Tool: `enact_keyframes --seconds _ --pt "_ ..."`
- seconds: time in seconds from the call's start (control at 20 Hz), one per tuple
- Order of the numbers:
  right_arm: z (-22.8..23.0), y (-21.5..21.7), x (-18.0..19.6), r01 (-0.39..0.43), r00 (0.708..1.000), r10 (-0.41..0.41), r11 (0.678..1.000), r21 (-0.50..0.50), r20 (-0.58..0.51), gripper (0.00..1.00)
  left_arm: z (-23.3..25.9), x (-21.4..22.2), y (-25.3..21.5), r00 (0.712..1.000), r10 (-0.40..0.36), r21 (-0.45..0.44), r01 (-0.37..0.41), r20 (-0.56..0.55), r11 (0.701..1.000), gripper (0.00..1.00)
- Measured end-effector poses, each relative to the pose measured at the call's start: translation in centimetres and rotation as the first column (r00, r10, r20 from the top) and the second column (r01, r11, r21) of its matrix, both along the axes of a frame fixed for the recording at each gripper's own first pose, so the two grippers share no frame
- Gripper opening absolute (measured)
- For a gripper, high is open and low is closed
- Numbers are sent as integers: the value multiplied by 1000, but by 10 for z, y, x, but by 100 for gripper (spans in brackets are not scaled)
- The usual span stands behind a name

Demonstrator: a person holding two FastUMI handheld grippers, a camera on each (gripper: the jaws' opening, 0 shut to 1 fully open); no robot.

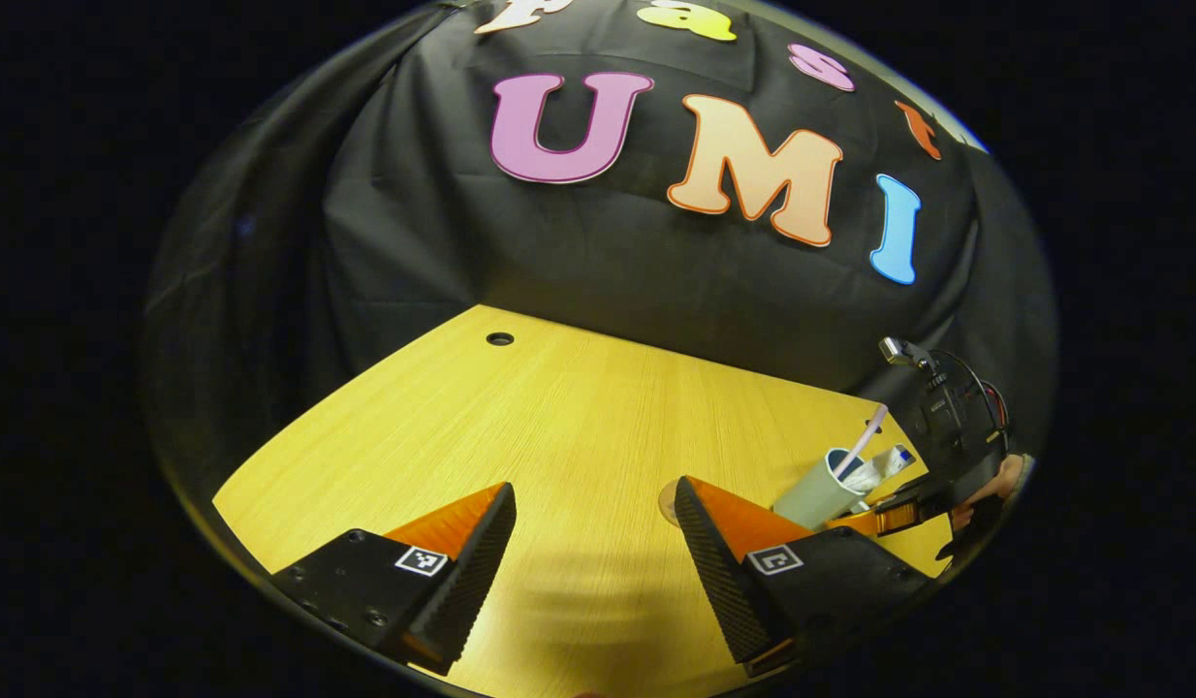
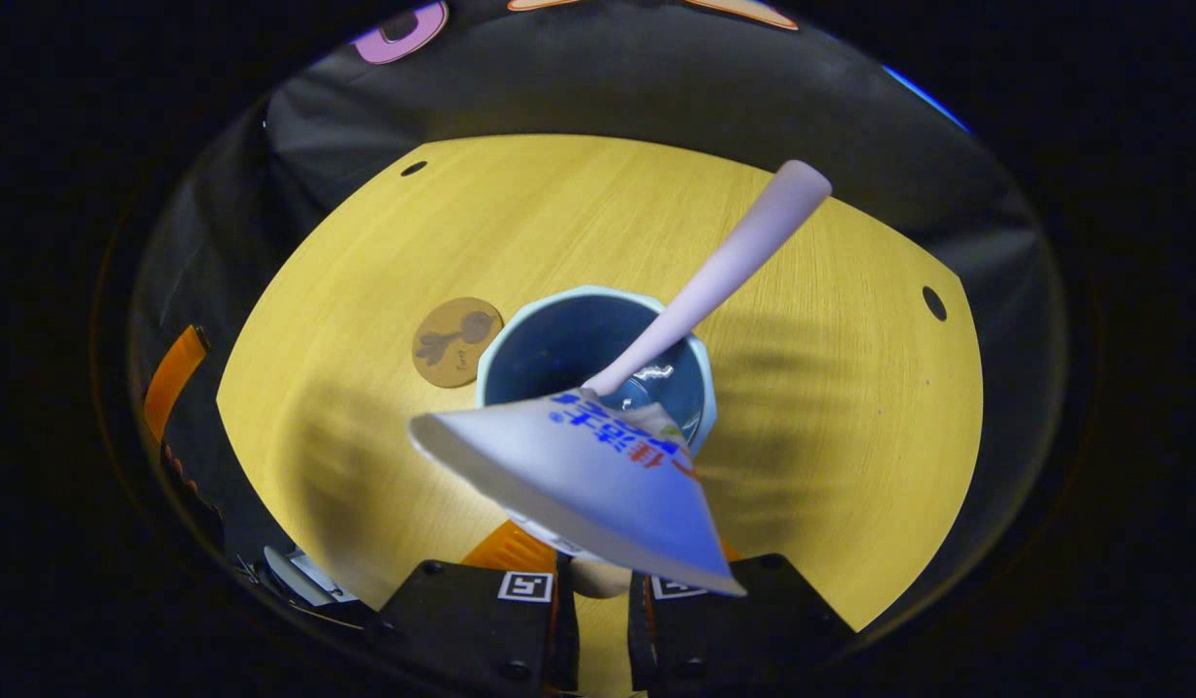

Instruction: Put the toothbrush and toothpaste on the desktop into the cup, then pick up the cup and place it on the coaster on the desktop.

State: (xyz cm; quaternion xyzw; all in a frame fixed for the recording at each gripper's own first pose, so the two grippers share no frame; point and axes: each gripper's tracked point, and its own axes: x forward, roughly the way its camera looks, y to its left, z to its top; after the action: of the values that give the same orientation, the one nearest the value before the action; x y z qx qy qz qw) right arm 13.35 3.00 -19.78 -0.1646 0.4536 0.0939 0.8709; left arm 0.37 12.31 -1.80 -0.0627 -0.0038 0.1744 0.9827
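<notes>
My left gripper hovers above the desktop with its 2 fingers spread wide; nothing lies between them and they touch nothing.

In the right gripper view, my right gripper has its 2 fingers drawn close together, with only a narrow gap between them. The flat crimped end of the toothpaste sits just above that gap. I cannot tell whether both fingers press on the tube.

The toothpaste leans with its far end inside the cup. The toothbrush also stands in the cup, handle slanting up and out over the rim. The cup stands upright on the desktop. The coaster lies flat just beside the cup, and I cannot tell whether they touch.

In the left gripper view, the cup stands at the far right, with the right gripper close to it.
</notes>
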Motion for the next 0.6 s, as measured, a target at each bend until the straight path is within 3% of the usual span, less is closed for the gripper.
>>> enact_keyframes --seconds 0.6 --pt "-14 120 24 -143 990 142 990 -16 -19 19 -33 -41 58 995 84 -18 -85 -62 996 95"
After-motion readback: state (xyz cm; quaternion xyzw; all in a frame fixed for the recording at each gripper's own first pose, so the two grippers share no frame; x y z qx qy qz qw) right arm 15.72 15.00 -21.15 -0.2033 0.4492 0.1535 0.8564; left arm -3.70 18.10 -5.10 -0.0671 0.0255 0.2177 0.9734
